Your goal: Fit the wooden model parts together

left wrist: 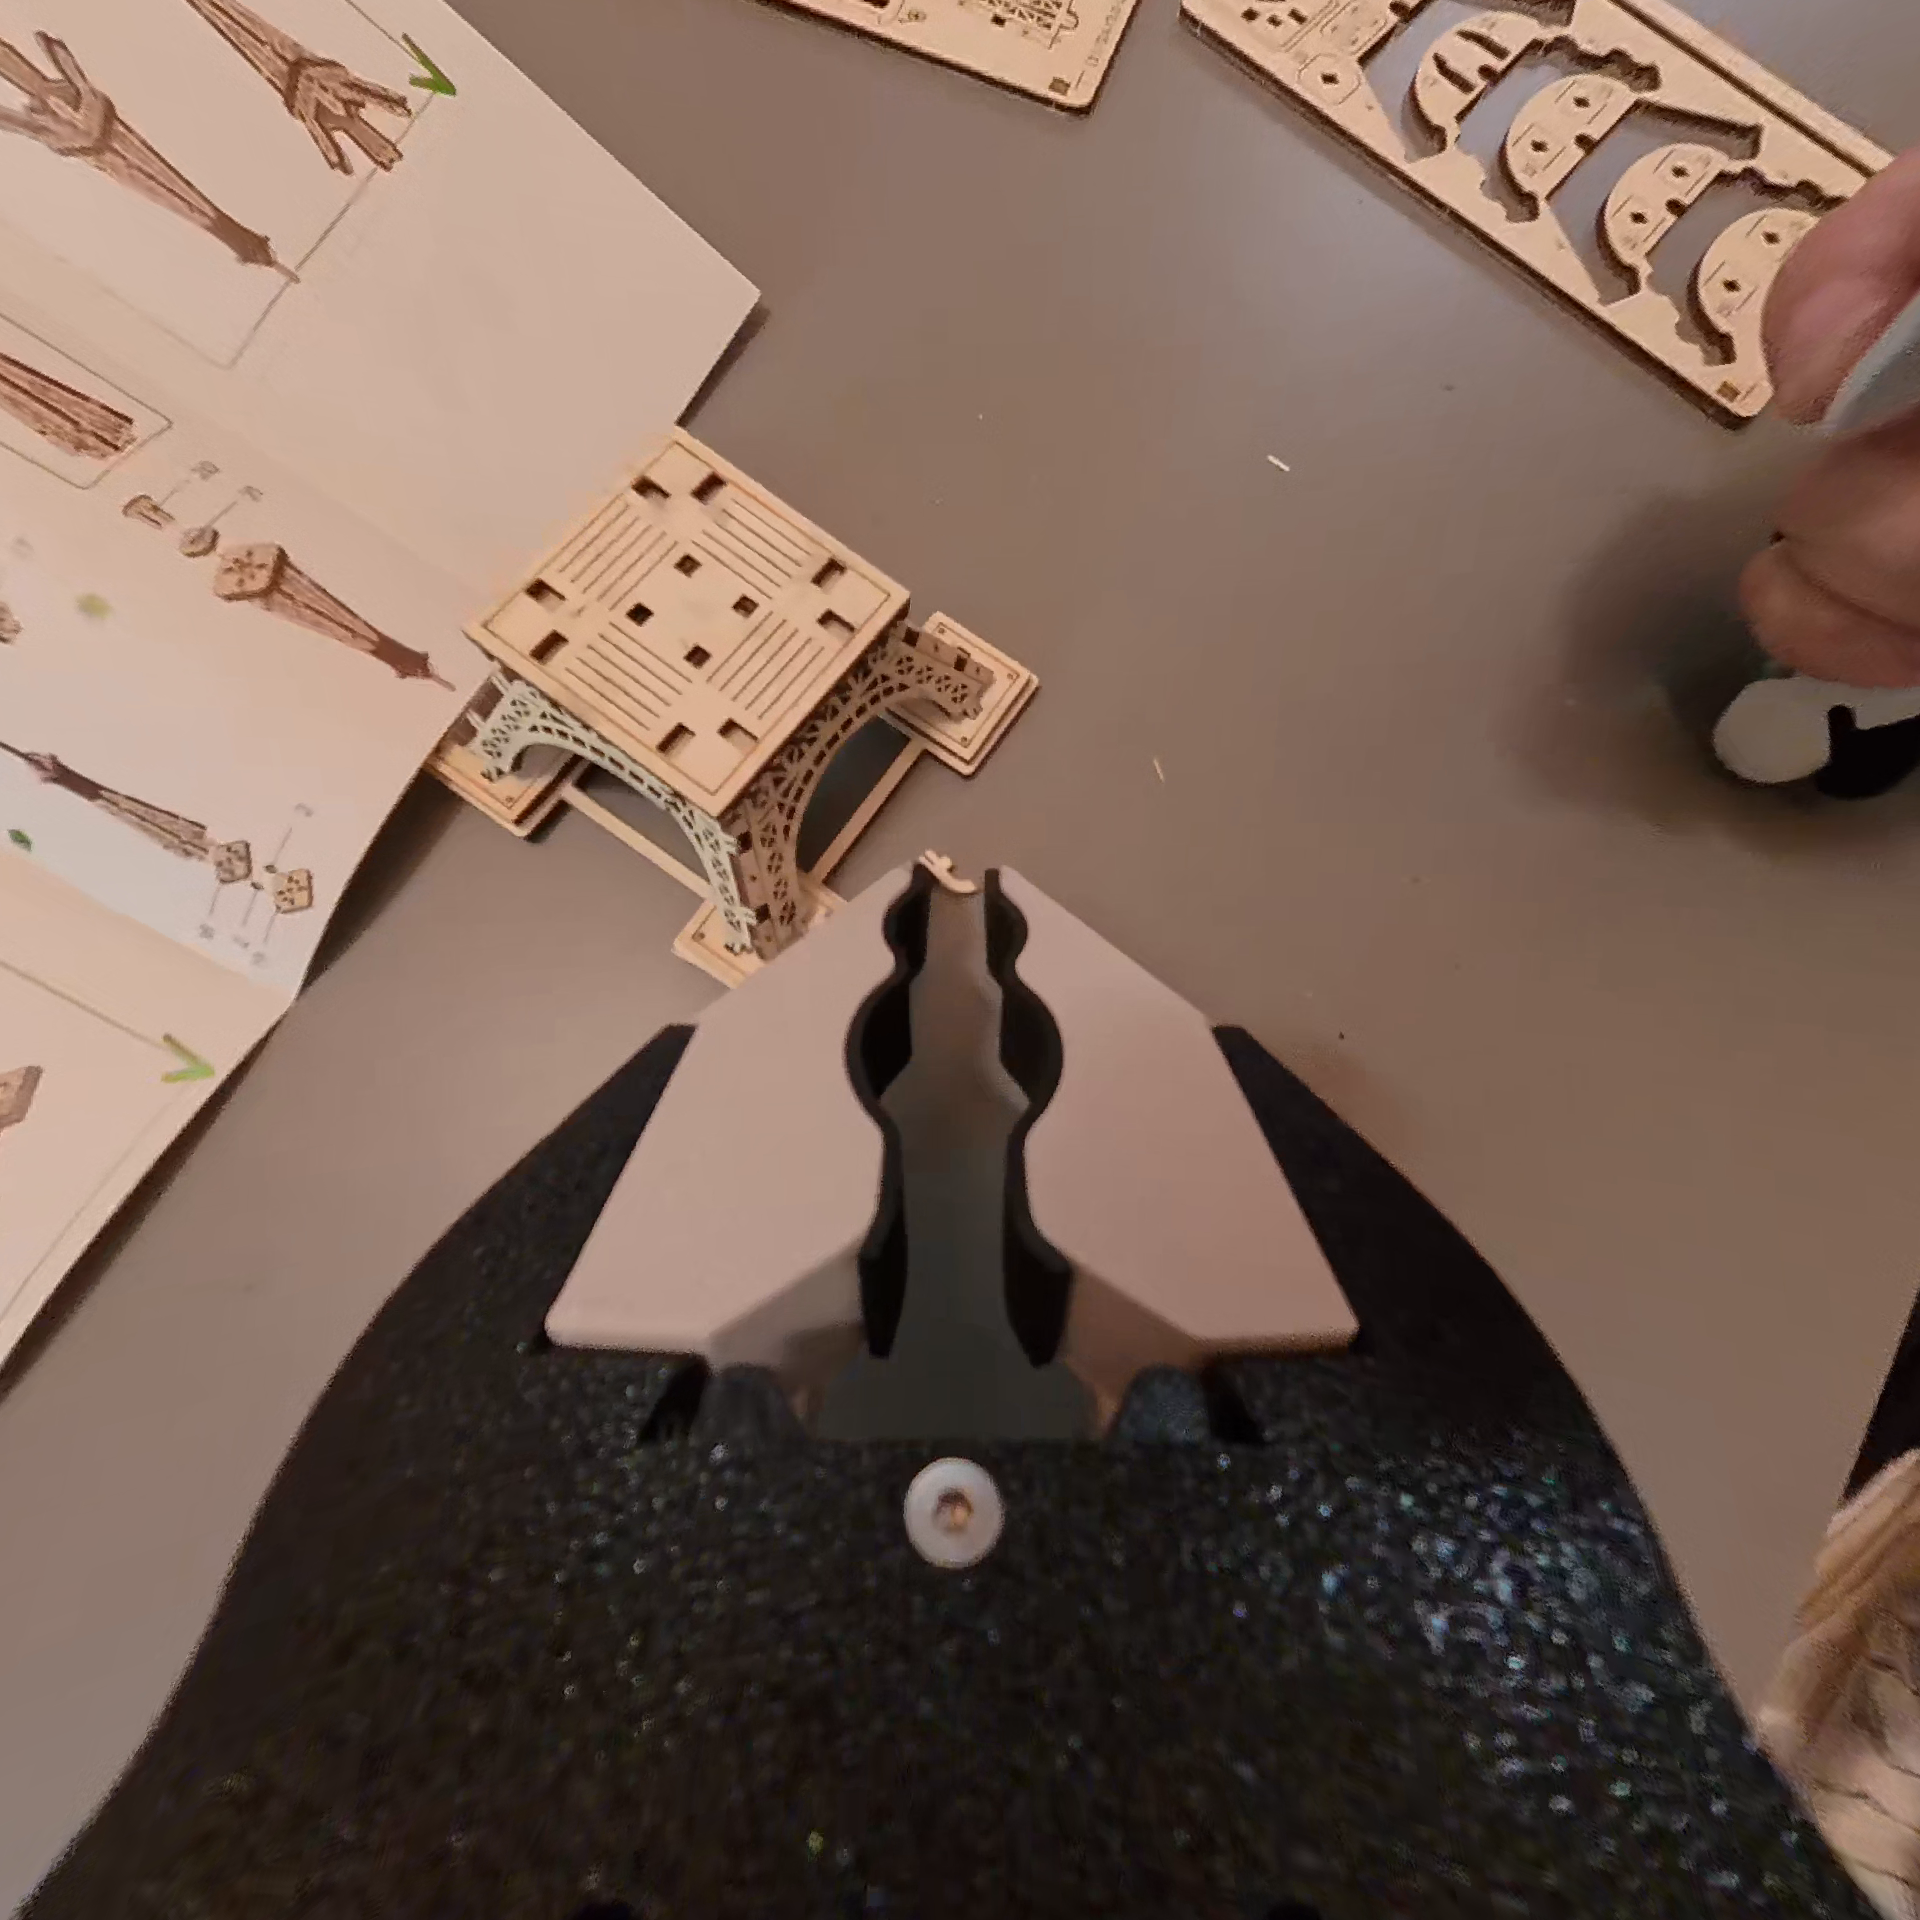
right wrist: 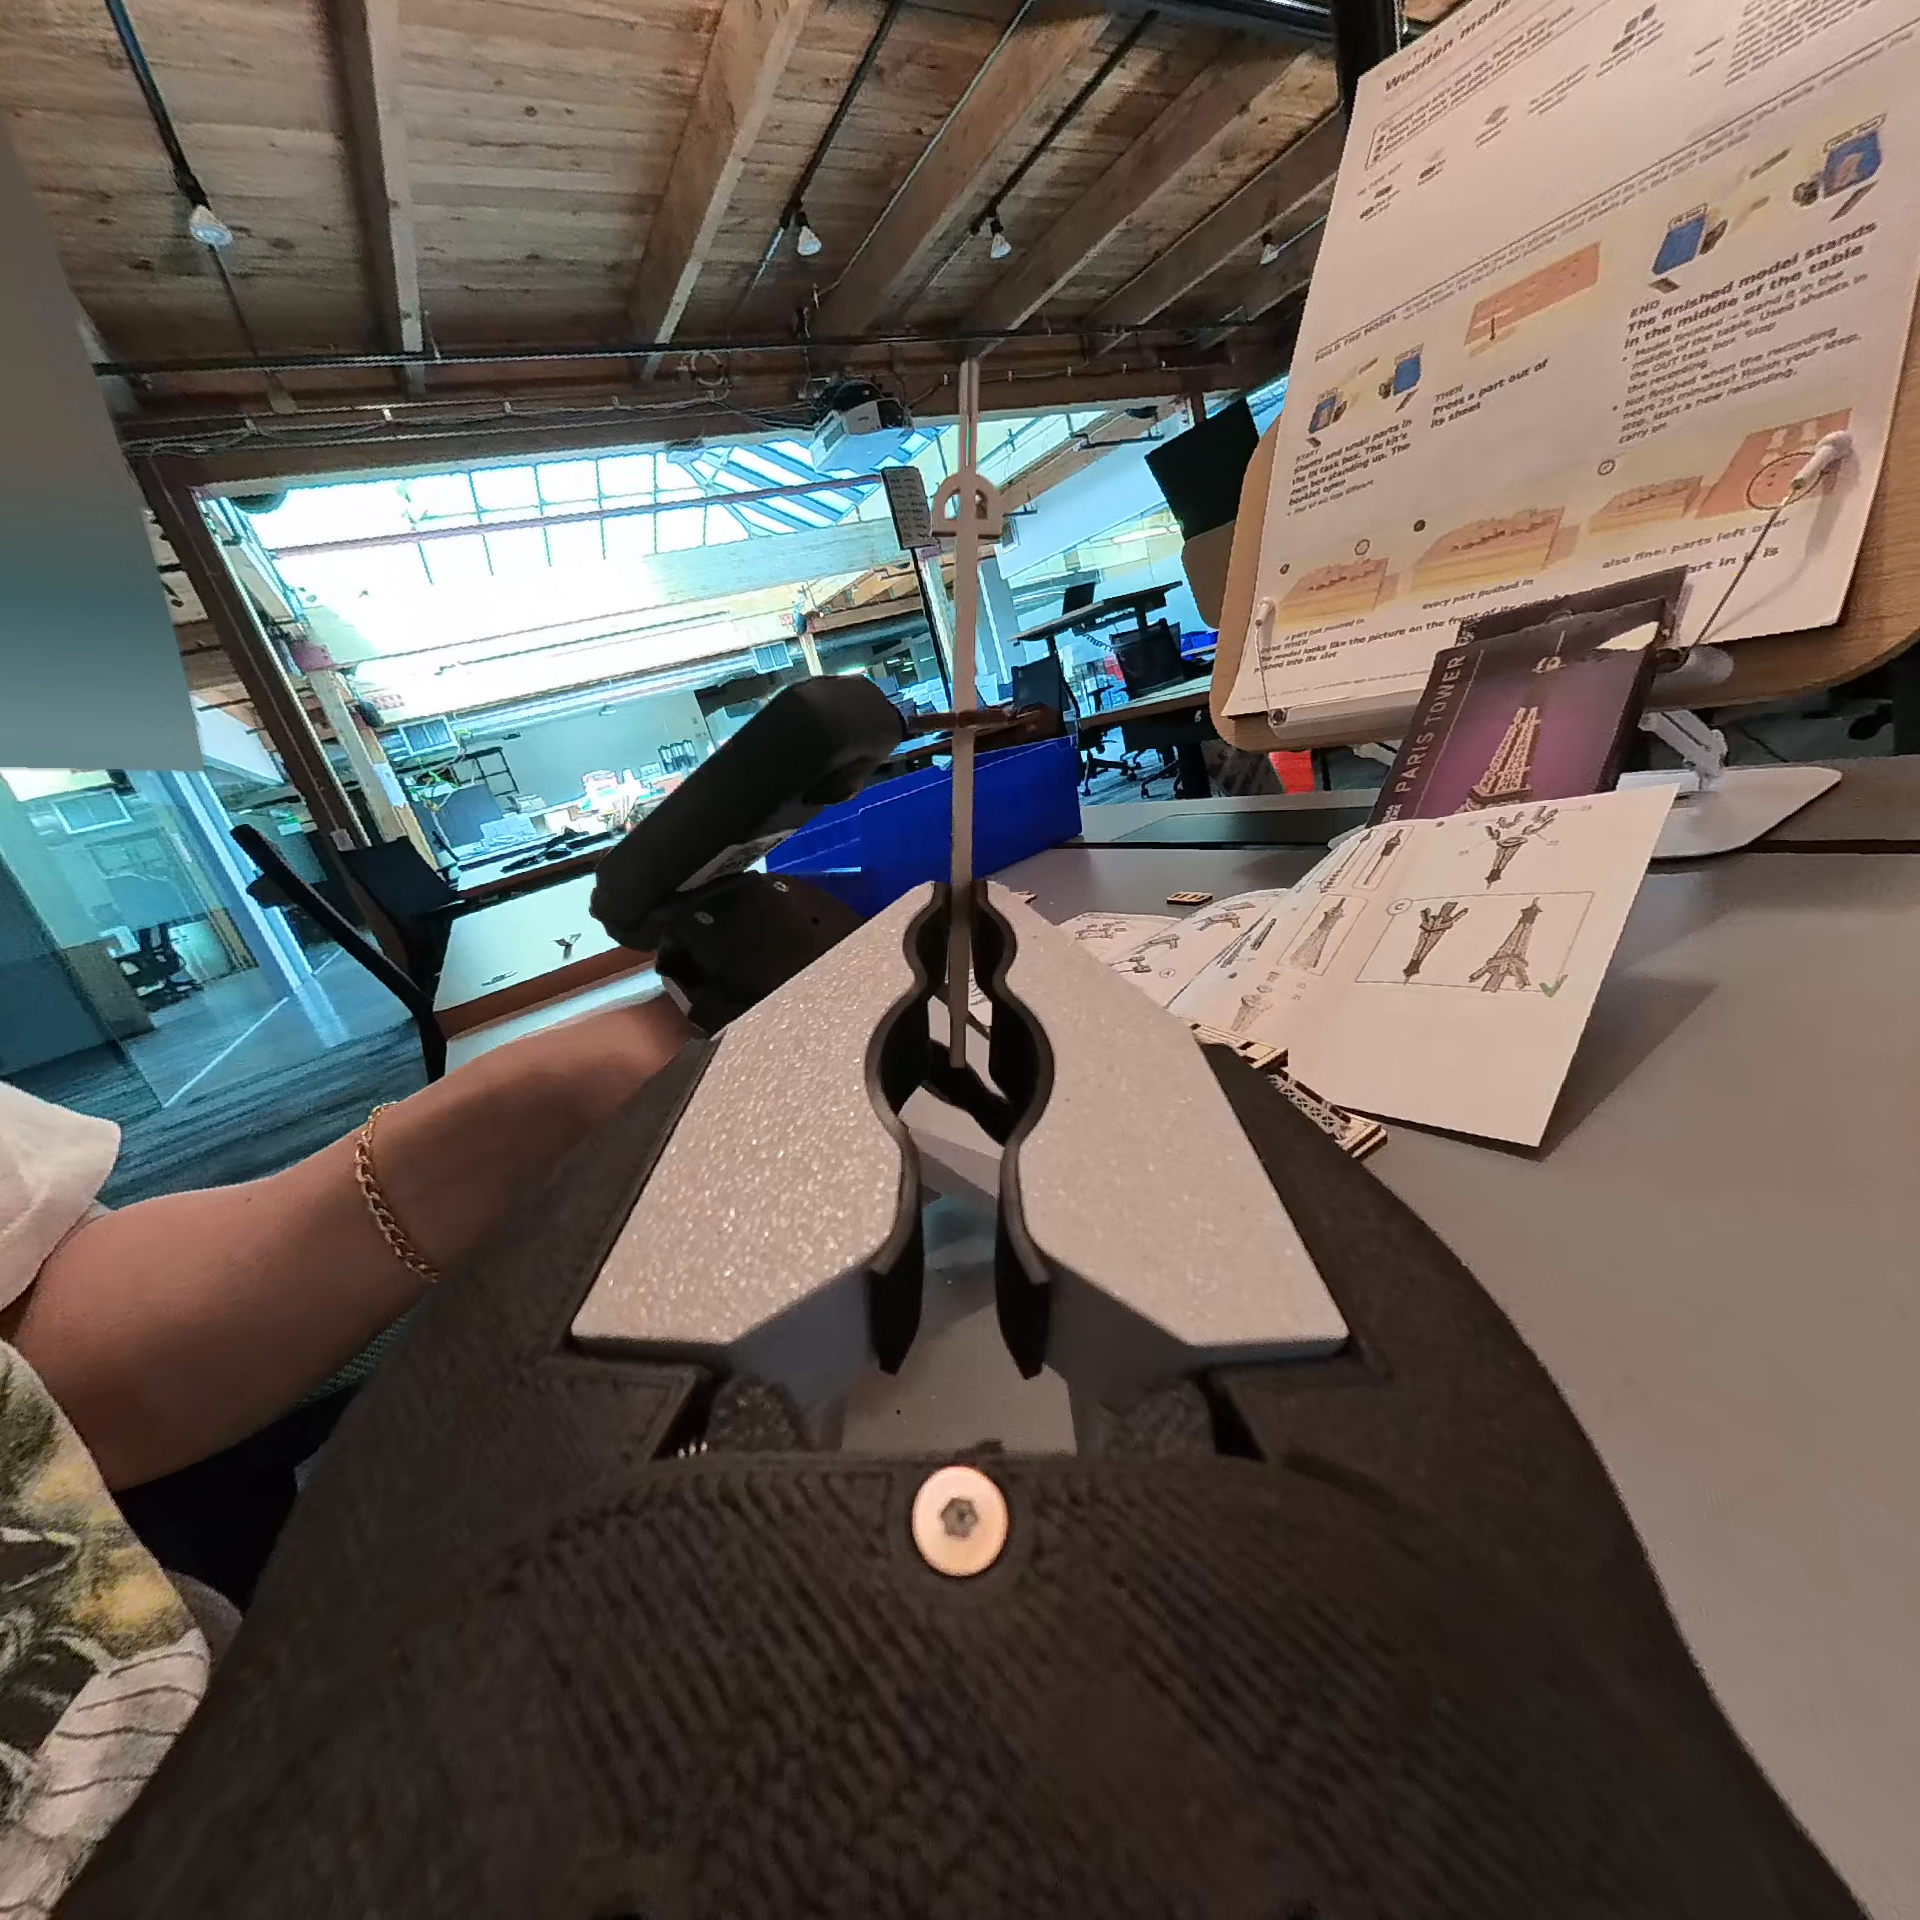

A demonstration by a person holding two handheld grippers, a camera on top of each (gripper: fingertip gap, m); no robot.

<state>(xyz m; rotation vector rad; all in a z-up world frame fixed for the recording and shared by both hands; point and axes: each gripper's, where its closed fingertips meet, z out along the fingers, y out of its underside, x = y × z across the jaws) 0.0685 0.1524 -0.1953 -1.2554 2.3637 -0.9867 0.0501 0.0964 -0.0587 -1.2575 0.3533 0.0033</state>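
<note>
The wooden tower base (left wrist: 696, 644), a square slotted platform on four lattice legs, stands on the grey table (left wrist: 1247, 675). My left gripper (left wrist: 951, 883) hovers just in front of it, its fingers closed on a small pale wooden piece (left wrist: 943, 868) that peeks out at the tips. My right gripper (right wrist: 961, 899) is raised off the table and shut on a thin flat wooden part (right wrist: 966, 644), seen edge-on and pointing up, with a small arch-shaped bit (right wrist: 966, 509) on it. The left gripper's black body (right wrist: 748, 831) shows beyond it.
An open instruction booklet (left wrist: 260, 468) lies left of the base and also shows in the right wrist view (right wrist: 1455, 956). Punched wooden sheets (left wrist: 1558, 177) lie at the far right. A hand (left wrist: 1849, 312) is at the right edge. A blue bin (right wrist: 935, 810), the kit box (right wrist: 1517, 727) and an instruction board (right wrist: 1558, 364) stand behind. Across from one pair of fingers to the other is roughly 15 cm.
</note>
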